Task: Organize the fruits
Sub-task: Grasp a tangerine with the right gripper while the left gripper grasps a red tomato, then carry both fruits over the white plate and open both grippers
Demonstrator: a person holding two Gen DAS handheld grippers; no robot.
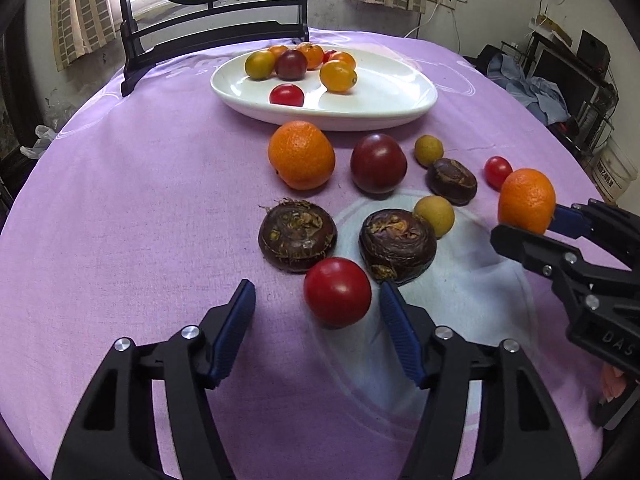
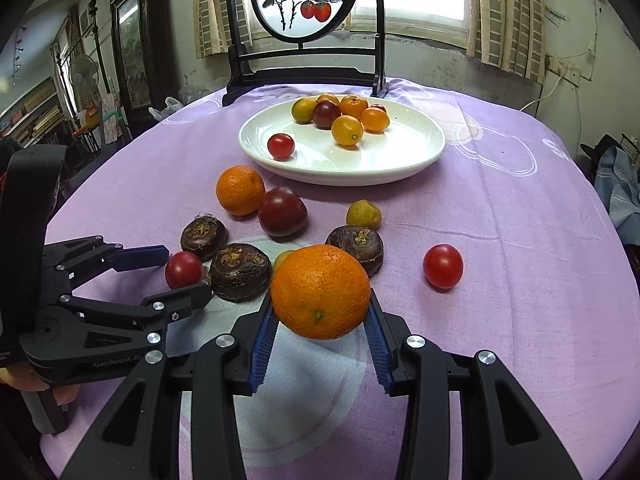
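Loose: oranges (image 2: 240,189) two, water chestnuts (image 1: 297,235) three, longans (image 1: 429,151) two, plate (image 2: 400,160) one

1. The left gripper (image 1: 318,300) has matte black plastic arms with triangular cut-outs.
2. Its fingers (image 1: 236,328) carry ribbed blue pads on their inner faces.
3. Round silver screws mark each pivot of the linkage.
4. The right gripper (image 2: 320,320) is the same build: black arms, blue ribbed pads, silver screws.
5. Pale lettering is moulded into each gripper's black body; the left one's reads "GenRobot.AI".
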